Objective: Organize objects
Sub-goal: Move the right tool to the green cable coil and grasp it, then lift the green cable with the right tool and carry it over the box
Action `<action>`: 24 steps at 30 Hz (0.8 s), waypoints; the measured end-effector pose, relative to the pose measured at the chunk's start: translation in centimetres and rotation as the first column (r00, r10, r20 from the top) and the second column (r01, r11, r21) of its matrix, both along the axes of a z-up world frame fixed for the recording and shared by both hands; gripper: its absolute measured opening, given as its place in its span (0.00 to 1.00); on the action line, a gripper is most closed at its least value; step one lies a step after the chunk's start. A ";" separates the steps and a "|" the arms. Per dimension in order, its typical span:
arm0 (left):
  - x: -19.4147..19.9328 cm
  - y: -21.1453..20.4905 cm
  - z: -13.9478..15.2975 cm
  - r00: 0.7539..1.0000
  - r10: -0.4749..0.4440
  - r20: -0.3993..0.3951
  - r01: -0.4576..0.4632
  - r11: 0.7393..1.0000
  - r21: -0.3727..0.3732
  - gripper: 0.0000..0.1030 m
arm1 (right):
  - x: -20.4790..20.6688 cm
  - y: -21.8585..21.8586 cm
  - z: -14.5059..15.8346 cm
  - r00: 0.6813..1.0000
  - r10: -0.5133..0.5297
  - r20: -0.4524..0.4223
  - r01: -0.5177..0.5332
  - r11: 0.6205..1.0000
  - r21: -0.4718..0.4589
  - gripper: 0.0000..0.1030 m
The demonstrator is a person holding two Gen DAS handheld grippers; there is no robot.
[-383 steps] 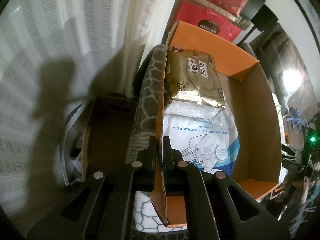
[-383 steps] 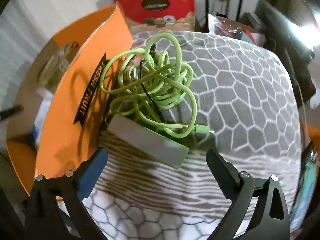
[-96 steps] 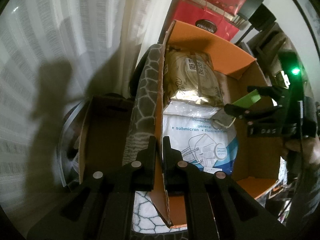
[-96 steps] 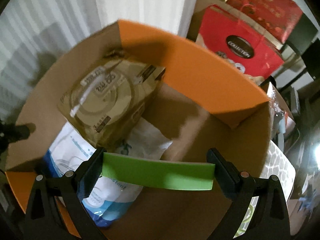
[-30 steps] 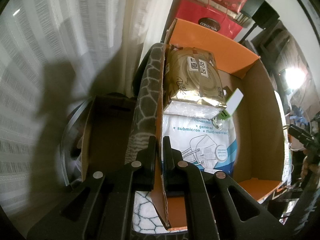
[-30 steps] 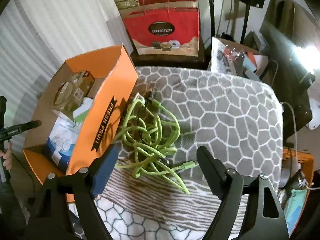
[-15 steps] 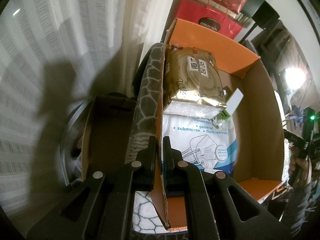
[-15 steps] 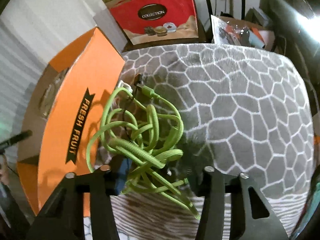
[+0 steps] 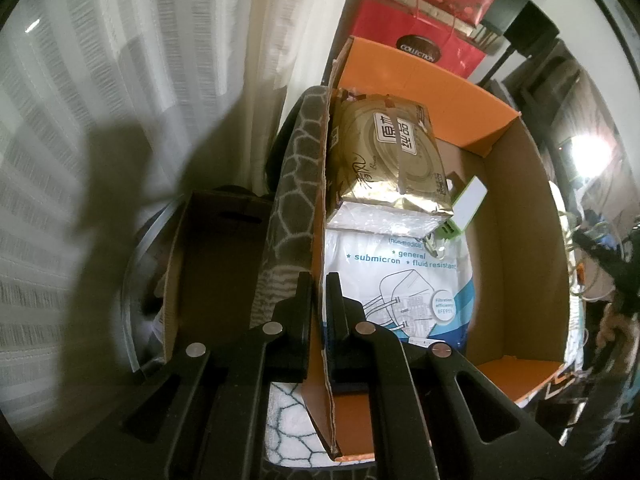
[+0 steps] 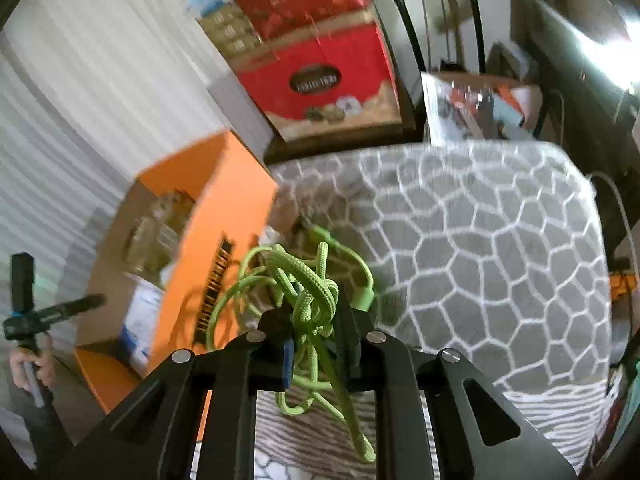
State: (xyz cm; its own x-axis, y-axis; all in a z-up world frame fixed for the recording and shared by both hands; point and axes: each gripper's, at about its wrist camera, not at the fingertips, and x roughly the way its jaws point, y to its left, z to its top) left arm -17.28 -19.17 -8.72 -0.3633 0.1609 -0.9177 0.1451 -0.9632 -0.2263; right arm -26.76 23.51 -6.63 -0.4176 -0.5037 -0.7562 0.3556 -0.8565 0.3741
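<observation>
our grippers are matte black plastic: left gripper (image 9: 318, 312), right gripper (image 10: 316, 328), each with silver round screws; one right pad blue.

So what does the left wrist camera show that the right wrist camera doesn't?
Left wrist only: the left gripper shut on the orange box's side wall, plus the green and white charger lying inside. Right wrist only: the right gripper, which has just been closing, clamped on the green cable bundle over the patterned cushion. Both: the box, gold packet, mask pack and red gift bag.
</observation>
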 end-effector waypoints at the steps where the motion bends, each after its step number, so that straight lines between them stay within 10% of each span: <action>1: 0.0 -0.1 0.0 1.000 0.000 0.000 0.000 1.000 0.000 0.05 | 0.1 0.1 0.6 1.000 -0.001 -0.009 0.001 1.000 -0.002 0.14; 24: 0.0 0.1 0.0 1.000 -0.004 -0.003 0.004 1.000 -0.012 0.05 | 2.1 0.1 13.7 0.981 0.055 -0.188 -0.057 0.998 -0.005 0.11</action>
State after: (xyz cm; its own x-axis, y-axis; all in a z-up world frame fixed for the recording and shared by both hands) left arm -17.32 -19.10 -8.72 -0.3654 0.1510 -0.9185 0.1410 -0.9664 -0.2150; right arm -24.67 23.59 7.03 -0.5221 -0.5379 -0.6618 0.4676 -0.8295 0.3053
